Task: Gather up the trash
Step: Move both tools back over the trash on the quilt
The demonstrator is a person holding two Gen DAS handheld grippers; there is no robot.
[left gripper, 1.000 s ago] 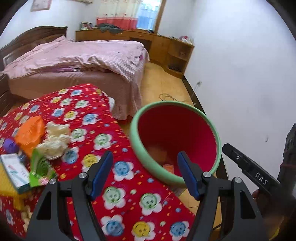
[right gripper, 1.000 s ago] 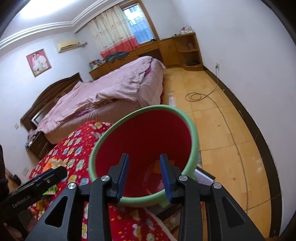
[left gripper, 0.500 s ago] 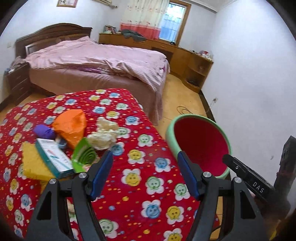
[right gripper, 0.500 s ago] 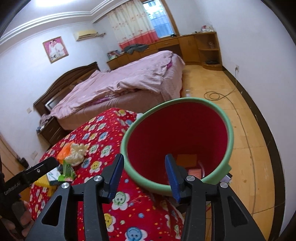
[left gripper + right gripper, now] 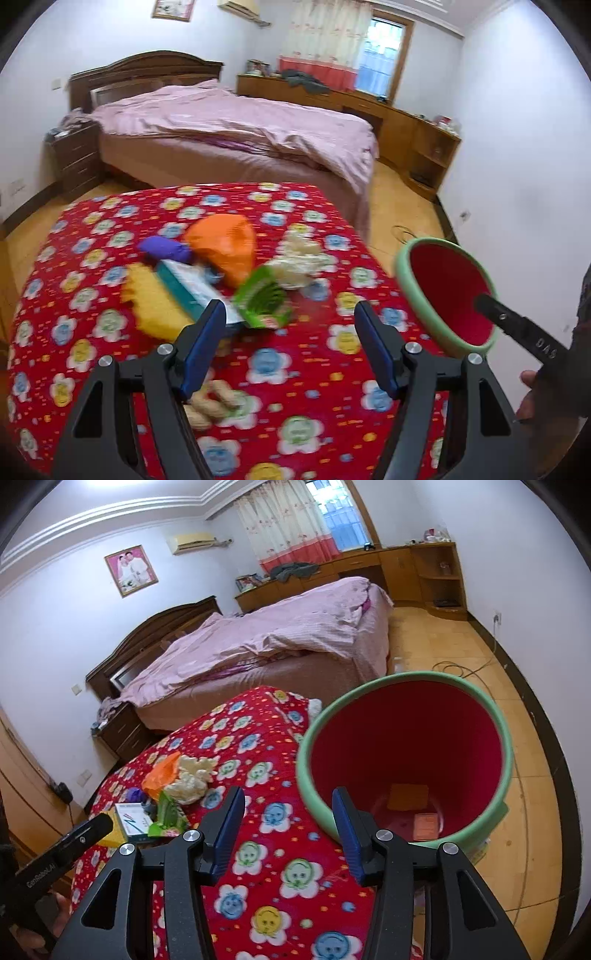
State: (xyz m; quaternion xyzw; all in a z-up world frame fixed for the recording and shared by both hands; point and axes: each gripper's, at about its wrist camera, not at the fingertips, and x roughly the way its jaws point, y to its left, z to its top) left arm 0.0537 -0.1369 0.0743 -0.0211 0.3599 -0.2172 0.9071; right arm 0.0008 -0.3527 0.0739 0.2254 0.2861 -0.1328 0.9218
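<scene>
Both the left gripper [image 5: 290,345] and right gripper [image 5: 288,830] are held open, empty; litter [image 5: 221,273] is seen at eleven o'clock, bin [image 5: 406,757] at one.

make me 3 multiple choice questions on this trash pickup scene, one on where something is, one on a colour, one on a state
1. Where is the bin?
A. on the bed
B. beside the flowered cloth's edge, on the floor side
C. under the window

2. What colour is the bin's rim?
A. green
B. blue
C. black

3. What is the left claw doing?
A. clamped on the orange bag
B. shut on nothing
C. open with nothing between its fingers

Answers:
1 B, the bin sits off the edge of the flowered cloth, against the wooden floor.
2 A, a pale green rim rings a red inside.
3 C, its blue fingers stand wide apart over the cloth, short of the orange bag.
</scene>
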